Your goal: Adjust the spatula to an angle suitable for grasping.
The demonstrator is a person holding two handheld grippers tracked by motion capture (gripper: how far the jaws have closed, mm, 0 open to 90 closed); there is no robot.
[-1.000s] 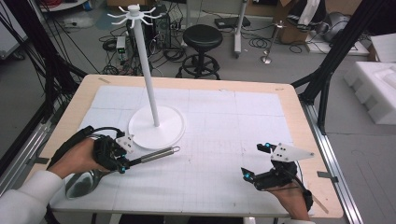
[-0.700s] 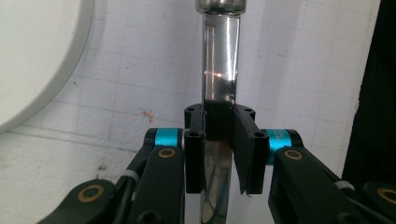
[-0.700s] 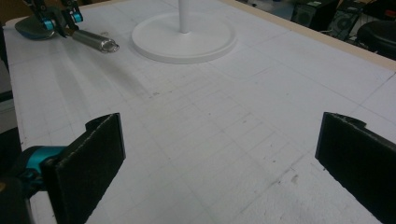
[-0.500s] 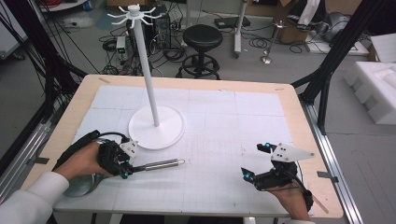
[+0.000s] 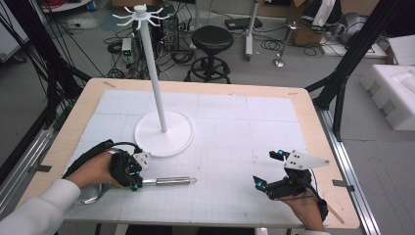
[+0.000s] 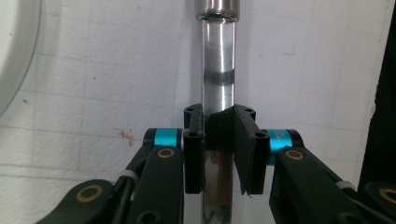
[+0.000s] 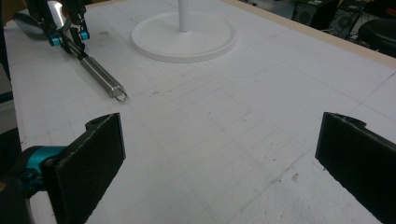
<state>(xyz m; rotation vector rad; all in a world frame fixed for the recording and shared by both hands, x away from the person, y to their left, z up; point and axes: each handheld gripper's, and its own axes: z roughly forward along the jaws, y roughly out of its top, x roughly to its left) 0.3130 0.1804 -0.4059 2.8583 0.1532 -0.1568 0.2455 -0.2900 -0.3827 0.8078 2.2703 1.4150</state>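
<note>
Steel ladle handle (image 6: 218, 70) between left gripper (image 6: 218, 149) fingers; no legible writing.

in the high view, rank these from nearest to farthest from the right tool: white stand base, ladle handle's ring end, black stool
1. ladle handle's ring end: on the mat, to the left of the right tool, nearest.
2. white stand base: farther left and toward the table's far side.
3. black stool: on the floor past the table's far edge, farthest.

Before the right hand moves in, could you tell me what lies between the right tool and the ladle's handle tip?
Bare white gridded mat, per the high view and right gripper view: nothing separates the open right tool from the ladle clamped in the left tool.
</note>
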